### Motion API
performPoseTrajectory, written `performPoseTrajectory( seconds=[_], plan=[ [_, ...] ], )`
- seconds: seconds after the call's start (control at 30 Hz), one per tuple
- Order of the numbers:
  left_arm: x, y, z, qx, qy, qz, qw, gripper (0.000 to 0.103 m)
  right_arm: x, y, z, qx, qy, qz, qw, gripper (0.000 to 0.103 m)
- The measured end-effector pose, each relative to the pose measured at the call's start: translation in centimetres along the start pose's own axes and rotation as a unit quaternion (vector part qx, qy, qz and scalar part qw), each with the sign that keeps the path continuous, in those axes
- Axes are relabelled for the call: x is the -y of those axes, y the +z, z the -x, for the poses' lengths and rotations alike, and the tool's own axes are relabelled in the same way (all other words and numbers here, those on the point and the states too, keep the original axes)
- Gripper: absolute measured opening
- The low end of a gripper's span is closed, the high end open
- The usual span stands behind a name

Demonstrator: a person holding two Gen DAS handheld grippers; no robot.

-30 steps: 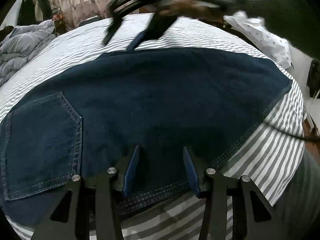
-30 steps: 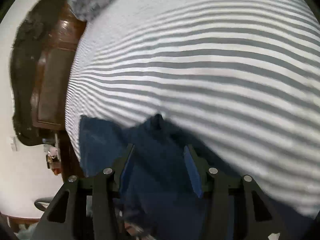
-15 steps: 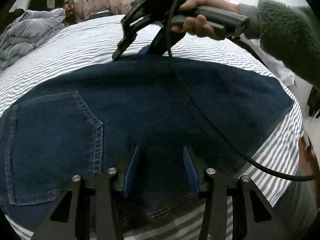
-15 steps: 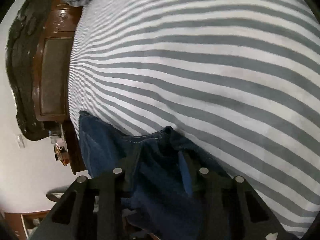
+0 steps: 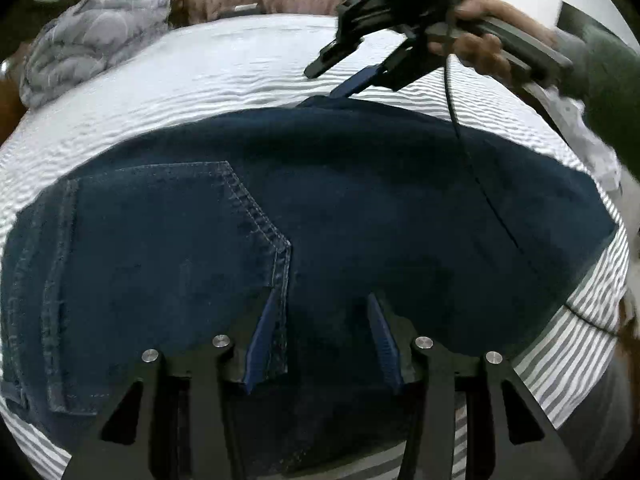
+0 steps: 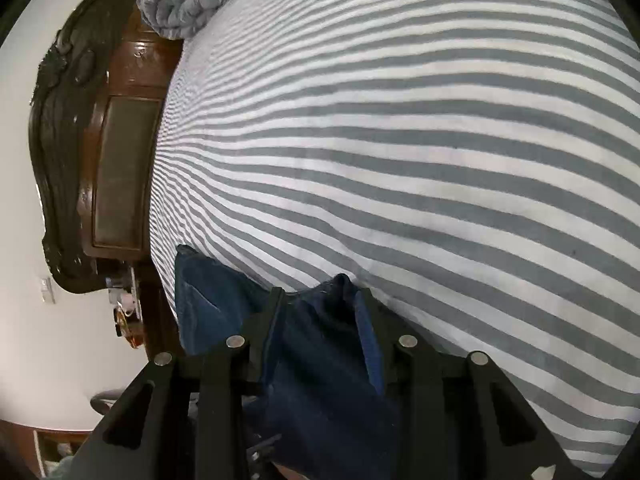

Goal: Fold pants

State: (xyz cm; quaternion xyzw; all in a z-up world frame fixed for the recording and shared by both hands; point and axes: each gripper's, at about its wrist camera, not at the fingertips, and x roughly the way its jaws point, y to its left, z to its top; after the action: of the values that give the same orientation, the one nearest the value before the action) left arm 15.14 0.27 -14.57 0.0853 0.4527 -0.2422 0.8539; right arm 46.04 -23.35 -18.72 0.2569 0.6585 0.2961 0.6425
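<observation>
Dark blue pants [image 5: 360, 208] spread flat on a grey-and-white striped bed [image 5: 224, 76], back pocket [image 5: 160, 256] facing up at left. Left hand-held gripper [image 5: 320, 344] low over the near edge of the pants, jaws apart, blue pads clear of the cloth. At the far edge, right hand-held gripper [image 5: 340, 76] held by a hand [image 5: 476, 44] in a green sleeve, tips at the fabric, black cable trailing. Crumpled grey blanket [image 5: 92, 44] far left.

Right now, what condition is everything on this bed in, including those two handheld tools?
Jeans: spread flat across the bed, back pocket up, far edge lifted.
Right tool: jaws just closed further, pinching a bunched fold of denim.
Left tool: jaws apart over the jeans; grip unclear.
Striped sheet: smooth.
Grey quilt: crumpled at the bed's far corner.
</observation>
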Motion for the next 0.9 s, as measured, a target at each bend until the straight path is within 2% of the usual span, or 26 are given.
performPoseTrajectory(
  seconds=[0.1,0.27,0.37,0.5,0.6,0.67,0.73,0.83,0.9],
  plan=[
    [0.7,-0.8,0.1,-0.007,0.024,-0.023,0.9994,0.048,-0.2,-0.2,-1.4,-0.027,0.005,0.003,1.000,0.035],
    [-0.2,-1.5,0.6,-0.015,0.014,0.007,0.9998,0.049,-1.5,-1.6,-2.5,-0.092,0.036,0.043,0.994,0.036],
    [-0.2,-1.7,0.6,-0.014,0.018,-0.004,0.9997,0.049,-1.3,-1.8,-2.6,-0.104,0.035,0.045,0.993,0.034],
    [0.5,-1.6,0.4,-0.014,0.023,-0.009,0.9996,0.049,0.2,-1.1,-3.0,-0.094,0.035,0.007,0.995,0.034],
    [0.5,-1.7,0.3,-0.012,0.024,-0.010,0.9996,0.049,0.9,-0.7,-3.8,-0.072,0.057,-0.017,0.996,0.035],
    [0.6,-2.1,0.8,-0.011,0.024,-0.012,0.9996,0.049,0.9,-0.5,-4.0,-0.053,0.059,-0.031,0.996,0.025],
    [0.6,-2.2,0.8,-0.009,0.023,-0.010,0.9996,0.049,-0.3,-0.8,-3.1,-0.018,0.042,-0.014,0.999,0.018],
    [0.6,-2.5,1.0,-0.001,0.023,-0.013,0.9996,0.049,-2.3,-1.5,-1.0,0.011,0.048,0.007,0.999,0.013],
    [0.7,-2.7,1.0,0.002,0.027,-0.015,0.9995,0.049,-2.2,-1.4,-0.4,0.026,0.055,-0.005,0.998,0.013]
  ],
)
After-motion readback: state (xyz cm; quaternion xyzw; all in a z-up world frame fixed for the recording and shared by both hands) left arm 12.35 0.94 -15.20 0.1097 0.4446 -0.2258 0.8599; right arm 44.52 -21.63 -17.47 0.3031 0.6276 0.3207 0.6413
